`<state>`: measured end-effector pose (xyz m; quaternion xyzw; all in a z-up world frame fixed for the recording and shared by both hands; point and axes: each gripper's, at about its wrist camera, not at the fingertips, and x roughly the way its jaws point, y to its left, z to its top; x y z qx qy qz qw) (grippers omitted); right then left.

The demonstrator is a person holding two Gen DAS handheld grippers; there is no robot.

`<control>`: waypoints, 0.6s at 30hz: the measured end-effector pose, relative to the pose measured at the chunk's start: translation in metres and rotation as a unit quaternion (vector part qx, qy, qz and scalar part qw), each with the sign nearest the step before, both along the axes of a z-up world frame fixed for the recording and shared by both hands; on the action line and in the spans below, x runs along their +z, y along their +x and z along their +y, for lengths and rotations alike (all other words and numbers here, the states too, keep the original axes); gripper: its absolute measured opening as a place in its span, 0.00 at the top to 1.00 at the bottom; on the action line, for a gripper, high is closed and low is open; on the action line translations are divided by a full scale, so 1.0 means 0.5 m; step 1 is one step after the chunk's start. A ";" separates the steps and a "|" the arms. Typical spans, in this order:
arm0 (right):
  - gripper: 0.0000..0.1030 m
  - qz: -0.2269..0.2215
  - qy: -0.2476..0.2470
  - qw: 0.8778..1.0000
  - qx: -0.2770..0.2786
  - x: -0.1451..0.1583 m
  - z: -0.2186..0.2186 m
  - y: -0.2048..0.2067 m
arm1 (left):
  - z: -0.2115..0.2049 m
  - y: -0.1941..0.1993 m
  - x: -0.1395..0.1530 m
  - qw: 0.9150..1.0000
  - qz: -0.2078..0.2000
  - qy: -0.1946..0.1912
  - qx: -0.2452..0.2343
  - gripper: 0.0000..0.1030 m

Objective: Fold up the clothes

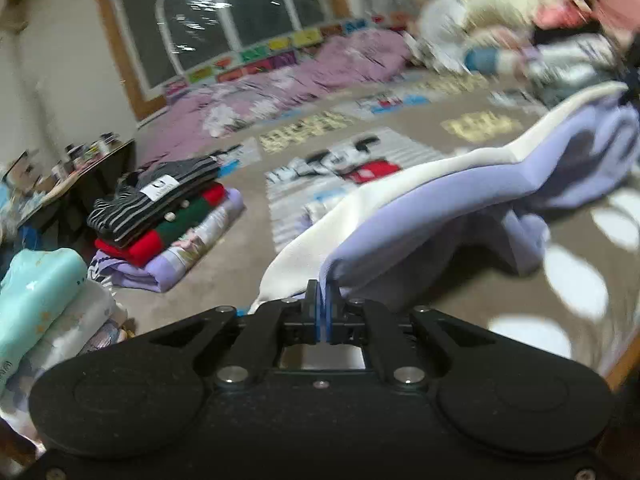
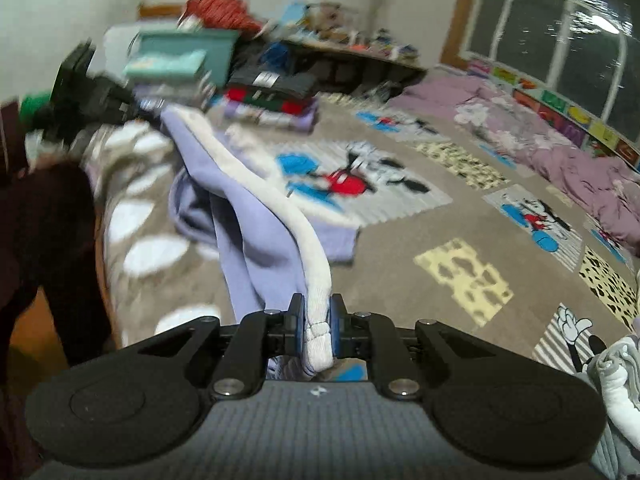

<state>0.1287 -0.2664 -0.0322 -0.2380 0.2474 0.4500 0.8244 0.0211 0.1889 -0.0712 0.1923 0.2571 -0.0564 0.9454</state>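
We see left tongs (image 1: 323, 300) pinching soft lilac-and-cream knit garment (image 1: 440, 200) | right tongs (image 2: 316, 320) pinching its thick ribbed cream hem (image 2: 312, 280) | garment sagging between them

Domestic bedroom, floor-level sleeping area. Indicated by: cartoon-printed sheet (image 2: 400, 216) spread as bedding; crumpled lilac duvet (image 1: 288, 88) along the wall; large dark window (image 1: 224, 12) with wooden frame, fronted by a row of coloured picture cards (image 1: 280, 46). Stack of folded garments (image 1: 160, 216) on the sheet, unsorted laundry pile (image 1: 532, 28) opposite. Low dark shelf (image 2: 360, 60) crowded with small household items.
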 end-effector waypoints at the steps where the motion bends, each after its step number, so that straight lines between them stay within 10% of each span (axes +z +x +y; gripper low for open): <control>1: 0.86 -0.002 -0.019 1.000 0.008 -0.011 0.006 -0.008 | -0.005 -0.005 -0.007 1.000 0.009 0.013 -0.007 1.00; 13: 0.80 -0.009 -0.198 0.978 0.070 -0.129 0.094 -0.052 | -0.042 -0.018 -0.083 0.983 0.113 0.123 -0.079 0.95; 16: 0.60 0.026 -0.218 0.973 0.076 -0.142 0.106 -0.046 | -0.045 -0.031 -0.086 0.977 0.132 0.126 -0.106 0.57; 18: 0.56 0.029 -0.231 0.969 0.085 -0.145 0.104 -0.048 | -0.040 -0.044 -0.075 0.977 0.134 0.119 -0.117 0.48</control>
